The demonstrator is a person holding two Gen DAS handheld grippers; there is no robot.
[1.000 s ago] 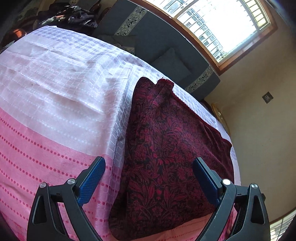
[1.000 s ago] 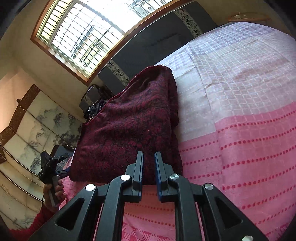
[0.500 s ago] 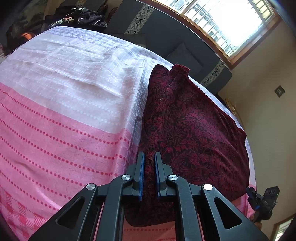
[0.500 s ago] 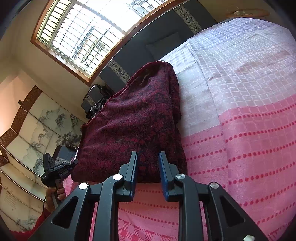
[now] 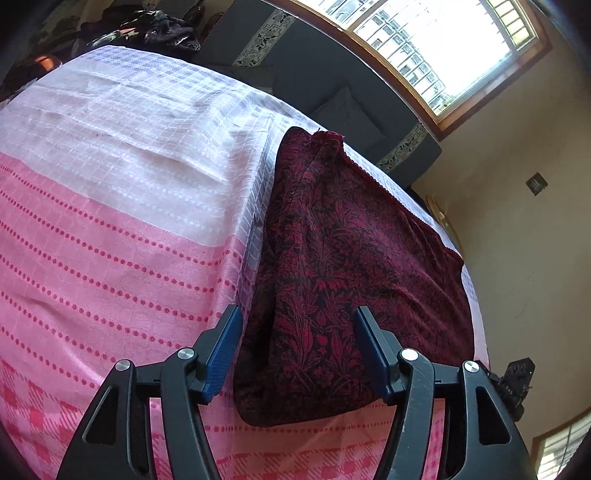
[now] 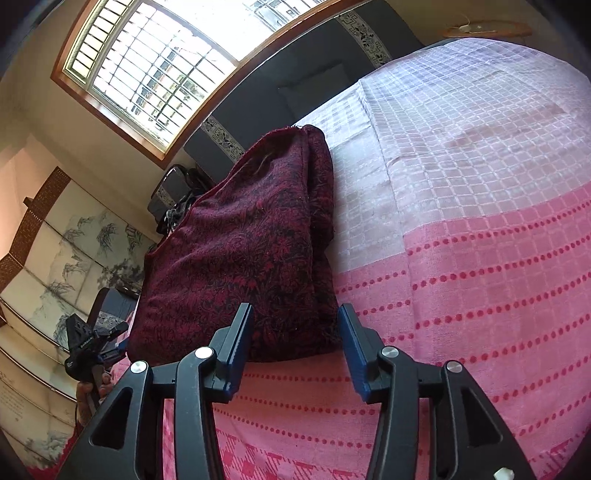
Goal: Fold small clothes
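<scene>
The pink and white bedspread [image 5: 122,206] fills most of both your views: white checks on the far half, pink with rows of red dots on the near half, and a pink plaid band at the near edge. On it lies the dark red patterned garment [image 5: 343,280], folded into a long block. Its long axis runs from the near edge of the bed away toward the dark sofa [image 5: 332,74] under the window [image 5: 443,40], and its narrower, bunched end points that way. From your left side the garment sits right of centre; from your right side it sits left of centre [image 6: 243,251], so it lies between your two hands.

Your left gripper [image 5: 297,350] is spread and its jaws are opening, with the near left corner of the garment showing between the blue pads [image 5: 221,350]; they do not press on the cloth. Your right gripper [image 6: 295,347] is also spread and opening, the near right corner of the garment between its fingers, with no pinch on it.

Only the right view shows the painted folding screen [image 6: 70,258] with ink landscape panels, and your left hand [image 6: 92,391] gripping the other tool's handle, which carries small white lettering too small to read. Only the left view shows the heap of dark clothes [image 5: 147,29] beyond the far corner of the bed, a small dark wall plate [image 5: 534,183], and a sliver of the right tool at the frame's edge.
</scene>
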